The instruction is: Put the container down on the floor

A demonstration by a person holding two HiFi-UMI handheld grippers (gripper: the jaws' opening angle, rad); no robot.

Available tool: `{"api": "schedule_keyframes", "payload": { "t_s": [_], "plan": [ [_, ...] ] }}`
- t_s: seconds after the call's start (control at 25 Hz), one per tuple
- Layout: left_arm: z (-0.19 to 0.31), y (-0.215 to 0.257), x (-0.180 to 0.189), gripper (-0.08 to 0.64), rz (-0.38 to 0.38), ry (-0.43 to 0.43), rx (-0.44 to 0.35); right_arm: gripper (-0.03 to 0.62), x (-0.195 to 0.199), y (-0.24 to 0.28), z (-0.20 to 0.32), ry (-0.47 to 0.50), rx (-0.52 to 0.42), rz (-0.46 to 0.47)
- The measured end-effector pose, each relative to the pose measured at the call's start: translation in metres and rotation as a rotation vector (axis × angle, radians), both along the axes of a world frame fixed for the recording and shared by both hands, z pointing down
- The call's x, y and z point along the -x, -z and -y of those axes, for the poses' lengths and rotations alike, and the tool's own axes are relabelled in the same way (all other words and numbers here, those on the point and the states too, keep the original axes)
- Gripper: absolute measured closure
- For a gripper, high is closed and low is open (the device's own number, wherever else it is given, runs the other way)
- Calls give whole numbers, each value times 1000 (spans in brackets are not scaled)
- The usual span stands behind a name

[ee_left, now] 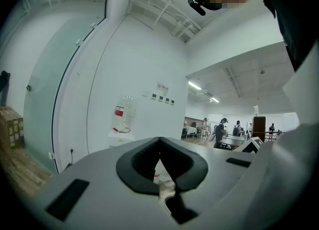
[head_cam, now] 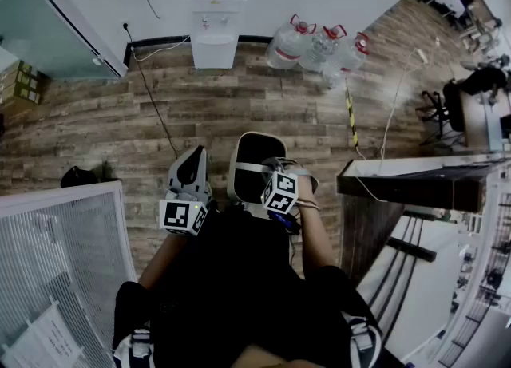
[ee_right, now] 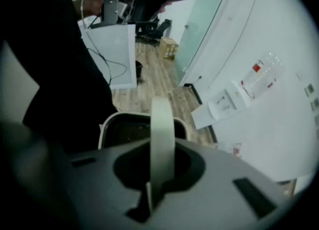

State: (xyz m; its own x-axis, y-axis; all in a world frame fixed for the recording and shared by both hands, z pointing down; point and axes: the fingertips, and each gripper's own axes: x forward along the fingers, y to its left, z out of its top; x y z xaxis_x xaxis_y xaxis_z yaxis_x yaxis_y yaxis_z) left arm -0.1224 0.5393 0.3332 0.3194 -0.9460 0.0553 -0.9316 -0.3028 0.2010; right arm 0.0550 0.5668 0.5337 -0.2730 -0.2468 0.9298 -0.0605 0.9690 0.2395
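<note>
Right gripper (ee_right: 160, 171) jaws clamp the container (head_cam: 255, 155) by its flat handle (ee_right: 162, 129). It is probably light, stiff and free to swing. Left gripper (ee_left: 159, 144), at nine o'clock, has jaws together, empty.

container (head_cam: 254, 155) right of left gripper (head_cam: 191, 168), water bottles (head_cam: 319, 45) beyond

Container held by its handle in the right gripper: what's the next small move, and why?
Probably lower the right gripper straight down: its jaws are shut on the handle, and the container appears to hang above the wood floor.
</note>
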Motion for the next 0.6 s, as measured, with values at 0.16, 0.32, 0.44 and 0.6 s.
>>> {"api": "schedule_keyframes", "payload": {
  "t_s": [0.16,0.32,0.44,0.6],
  "plan": [
    [-6,0,-4,528,0,4,-1,558,-1,3,-9,10,19,16],
    [-8,-5,-10,528,2,2,3,558,-4,3,-12,16,23,24],
    [-10,-7,-18,528,7,0,10,558,-9,2,-13,12,24,31],
    [-15,-3,-29,528,25,3,-1,558,-18,2,-16,14,18,35]
  ]
}}
